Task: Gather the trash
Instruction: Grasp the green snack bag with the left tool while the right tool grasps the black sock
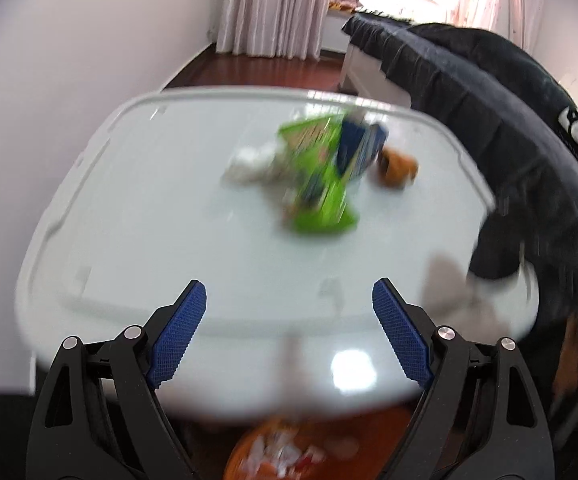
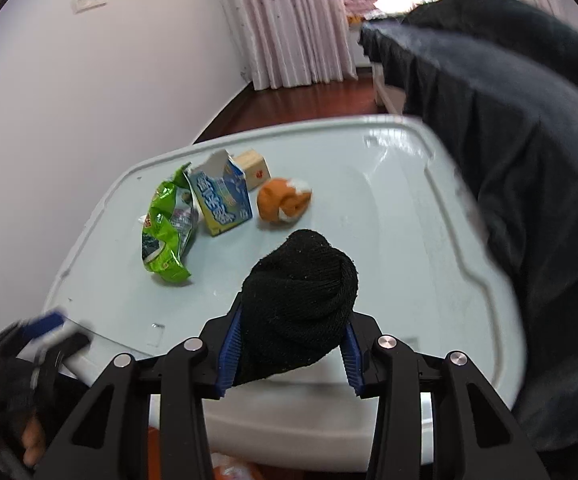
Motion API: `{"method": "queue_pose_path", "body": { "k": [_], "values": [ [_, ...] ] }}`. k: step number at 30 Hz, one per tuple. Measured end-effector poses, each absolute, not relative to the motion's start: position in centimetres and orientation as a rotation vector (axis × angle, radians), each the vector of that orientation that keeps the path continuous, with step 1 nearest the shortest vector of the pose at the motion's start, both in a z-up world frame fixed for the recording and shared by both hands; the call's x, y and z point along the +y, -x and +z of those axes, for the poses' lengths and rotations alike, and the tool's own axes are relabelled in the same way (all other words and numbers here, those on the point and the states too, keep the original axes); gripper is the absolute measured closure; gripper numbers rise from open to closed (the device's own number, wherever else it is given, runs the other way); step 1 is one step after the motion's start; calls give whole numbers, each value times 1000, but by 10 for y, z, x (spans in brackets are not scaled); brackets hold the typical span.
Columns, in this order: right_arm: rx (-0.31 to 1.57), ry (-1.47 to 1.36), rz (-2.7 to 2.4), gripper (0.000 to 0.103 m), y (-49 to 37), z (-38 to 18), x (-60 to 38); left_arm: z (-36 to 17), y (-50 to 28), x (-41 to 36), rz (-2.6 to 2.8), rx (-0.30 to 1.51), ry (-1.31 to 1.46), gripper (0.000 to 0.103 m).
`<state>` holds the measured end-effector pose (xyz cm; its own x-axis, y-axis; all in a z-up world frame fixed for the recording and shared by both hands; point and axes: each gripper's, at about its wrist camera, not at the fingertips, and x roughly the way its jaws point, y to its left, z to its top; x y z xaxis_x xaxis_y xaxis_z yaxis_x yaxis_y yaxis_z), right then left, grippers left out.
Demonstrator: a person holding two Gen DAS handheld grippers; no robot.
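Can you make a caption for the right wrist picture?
Right gripper shut on a black sock above the table.

The left gripper (image 1: 289, 308) is held wide open, nothing between its blue pads (image 1: 179, 334), above a white table (image 1: 129, 208). A blurred green wrapper (image 1: 317, 196), blue carton (image 1: 359, 150) and orange object (image 1: 399, 168) are seen farther back.

Glossy table (image 2: 389, 216), knitted black sock (image 2: 301, 304), shiny green wrapper (image 2: 165, 228), paper carton (image 2: 225, 200)
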<state>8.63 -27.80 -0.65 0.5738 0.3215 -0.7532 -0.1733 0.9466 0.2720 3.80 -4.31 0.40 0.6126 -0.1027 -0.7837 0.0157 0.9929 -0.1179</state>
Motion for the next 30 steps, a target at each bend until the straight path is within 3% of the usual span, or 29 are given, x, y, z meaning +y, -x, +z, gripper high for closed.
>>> {"method": "queue_pose_path", "body": {
  "k": [12, 14, 15, 16, 19, 30],
  "values": [
    [913, -304, 329, 60, -79, -5, -294, -28, -138, -71, -12, 890, 36, 20],
    [903, -285, 339, 60, -76, -2, -291, -32, -143, -73, -16, 881, 25, 29],
    [905, -280, 346, 60, -76, -2, -289, -36, -146, -75, -39, 890, 15, 54],
    [909, -279, 350, 60, -76, -3, -288, -40, -151, -77, -54, 915, -1, 65],
    [918, -279, 348, 60, -76, -4, -288, -39, -151, -77, -55, 902, -16, 72],
    [895, -224, 332, 60, -72, -2, -280, 12, -82, -71, -36, 852, -44, 74]
  ]
}}
